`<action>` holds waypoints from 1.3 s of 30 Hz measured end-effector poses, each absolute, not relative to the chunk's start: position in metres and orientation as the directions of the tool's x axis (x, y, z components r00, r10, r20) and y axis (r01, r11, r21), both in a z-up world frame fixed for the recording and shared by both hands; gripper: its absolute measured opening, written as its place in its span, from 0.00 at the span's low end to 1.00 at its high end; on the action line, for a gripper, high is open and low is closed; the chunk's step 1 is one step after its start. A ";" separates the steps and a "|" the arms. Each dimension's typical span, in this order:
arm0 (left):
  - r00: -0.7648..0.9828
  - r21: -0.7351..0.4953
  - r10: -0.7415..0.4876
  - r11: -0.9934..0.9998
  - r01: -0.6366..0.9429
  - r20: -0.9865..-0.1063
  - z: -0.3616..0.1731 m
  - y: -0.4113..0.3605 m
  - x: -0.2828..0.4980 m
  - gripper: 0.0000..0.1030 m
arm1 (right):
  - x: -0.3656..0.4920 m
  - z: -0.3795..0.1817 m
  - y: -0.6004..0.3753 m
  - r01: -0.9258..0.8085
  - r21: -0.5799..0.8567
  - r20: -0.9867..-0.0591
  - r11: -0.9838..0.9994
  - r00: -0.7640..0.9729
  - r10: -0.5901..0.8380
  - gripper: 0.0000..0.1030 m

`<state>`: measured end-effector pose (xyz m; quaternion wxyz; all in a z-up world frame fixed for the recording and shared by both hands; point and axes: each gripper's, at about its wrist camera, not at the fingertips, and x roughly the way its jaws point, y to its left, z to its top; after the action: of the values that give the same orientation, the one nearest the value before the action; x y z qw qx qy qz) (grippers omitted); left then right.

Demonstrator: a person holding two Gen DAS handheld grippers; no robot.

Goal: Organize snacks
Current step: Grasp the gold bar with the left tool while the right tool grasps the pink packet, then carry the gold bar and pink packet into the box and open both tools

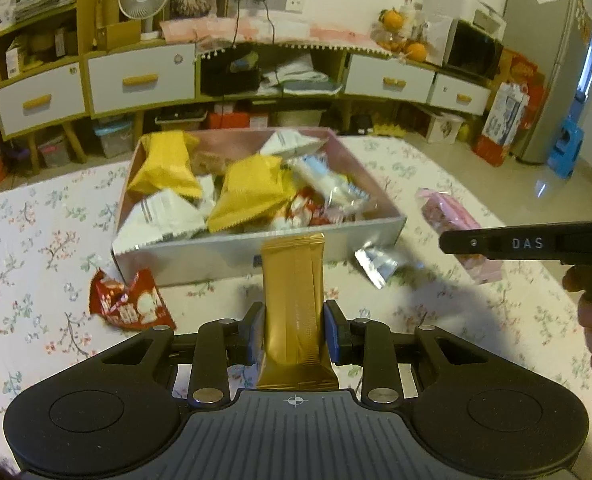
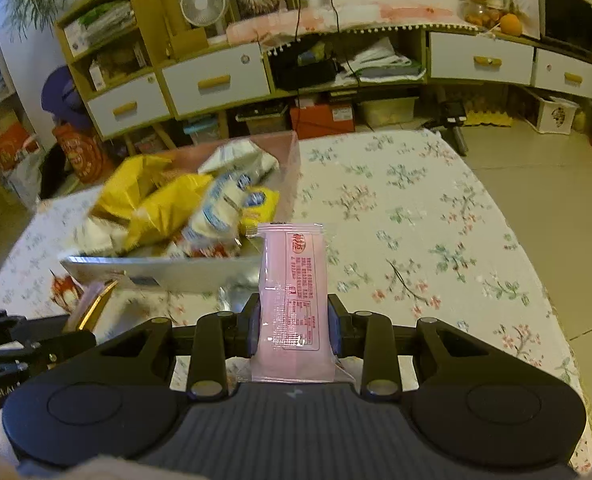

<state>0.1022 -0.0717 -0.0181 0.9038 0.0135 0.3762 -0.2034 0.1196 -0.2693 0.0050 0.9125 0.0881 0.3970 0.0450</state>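
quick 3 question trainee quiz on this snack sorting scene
1. True or false: the left gripper is shut on a long gold foil snack bar.
2. What does the right gripper hold? A) red packet B) pale pink plastic sachet C) nothing
3. Which loose item lies on the flowered tablecloth, left of the shallow silver-sided box?

Key: 1 true; 2 B; 3 the crumpled red snack packet.

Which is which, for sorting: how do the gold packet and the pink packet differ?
The gold packet is opaque and metallic; the pink packet is pale with red print. The gold one sits in the left tool, the pink one in the right tool. Both are long, narrow and clamped mid-length.
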 end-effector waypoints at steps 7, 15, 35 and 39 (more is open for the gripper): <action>0.668 -0.141 -0.344 0.930 0.340 -0.660 -0.005 -0.067 0.121 0.27 | 0.139 0.018 -0.255 -0.033 0.274 -0.682 0.961 0.698 0.218 0.29; 0.707 -0.112 -0.306 0.945 0.308 -0.638 0.006 -0.064 0.159 0.27 | 0.173 0.024 -0.233 -0.076 0.329 -0.656 0.941 0.699 0.285 0.29; 0.726 -0.050 -0.250 0.957 0.285 -0.640 -0.012 -0.073 0.224 0.28 | 0.218 0.011 -0.217 -0.052 0.358 -0.664 0.932 0.688 0.293 0.29; 0.738 -0.041 -0.250 0.956 0.290 -0.627 -0.011 -0.074 0.223 0.32 | 0.217 0.012 -0.217 -0.047 0.367 -0.664 0.929 0.687 0.296 0.38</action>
<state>0.2227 -0.0744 -0.0114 0.9317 0.0297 0.3318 -0.1448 0.2170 -0.2173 0.0123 0.9039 0.1626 0.3841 0.0948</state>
